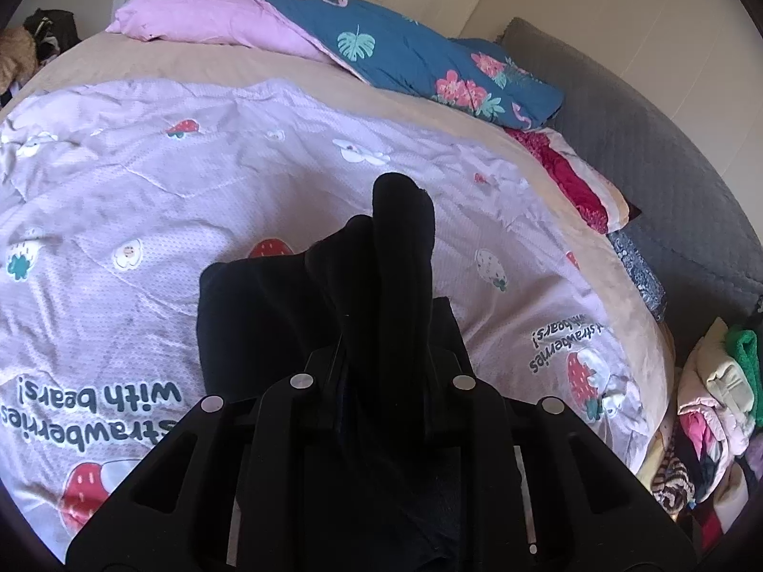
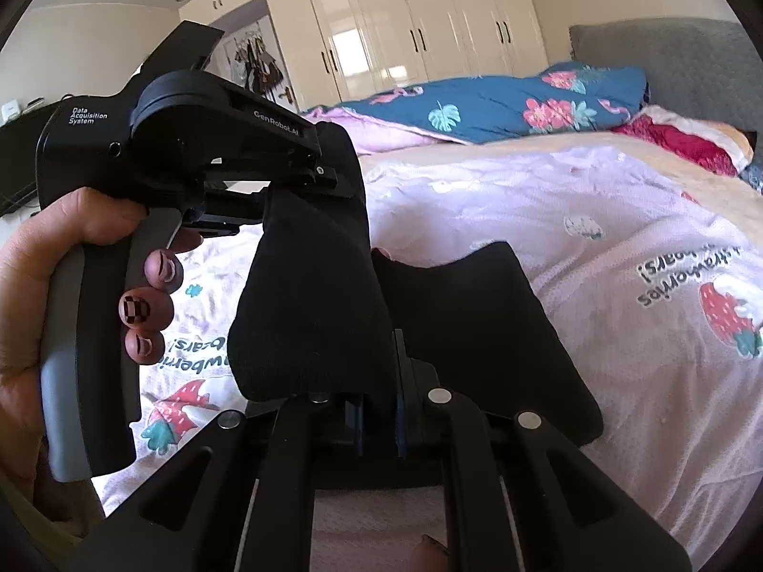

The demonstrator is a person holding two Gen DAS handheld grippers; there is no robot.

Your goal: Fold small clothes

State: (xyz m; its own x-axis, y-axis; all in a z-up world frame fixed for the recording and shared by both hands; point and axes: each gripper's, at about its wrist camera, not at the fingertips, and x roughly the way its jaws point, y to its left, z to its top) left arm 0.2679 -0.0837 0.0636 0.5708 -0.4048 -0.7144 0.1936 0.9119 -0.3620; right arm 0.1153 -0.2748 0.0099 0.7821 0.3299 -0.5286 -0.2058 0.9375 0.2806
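A small black garment hangs between both grippers above a pink strawberry-print quilt. My left gripper is shut on one end of it; the black cloth bunches up and covers its fingers. In the right wrist view the same black garment is pinched in my right gripper, whose jaws are shut on its lower edge. The left gripper's body, held by a hand, is at the upper left there, gripping the cloth's top. Part of the garment drapes to the right.
The quilt covers a bed. A blue floral duvet and pink pillow lie at the far side. A grey headboard is on the right. A pile of clothes sits at the lower right. White wardrobes stand behind.
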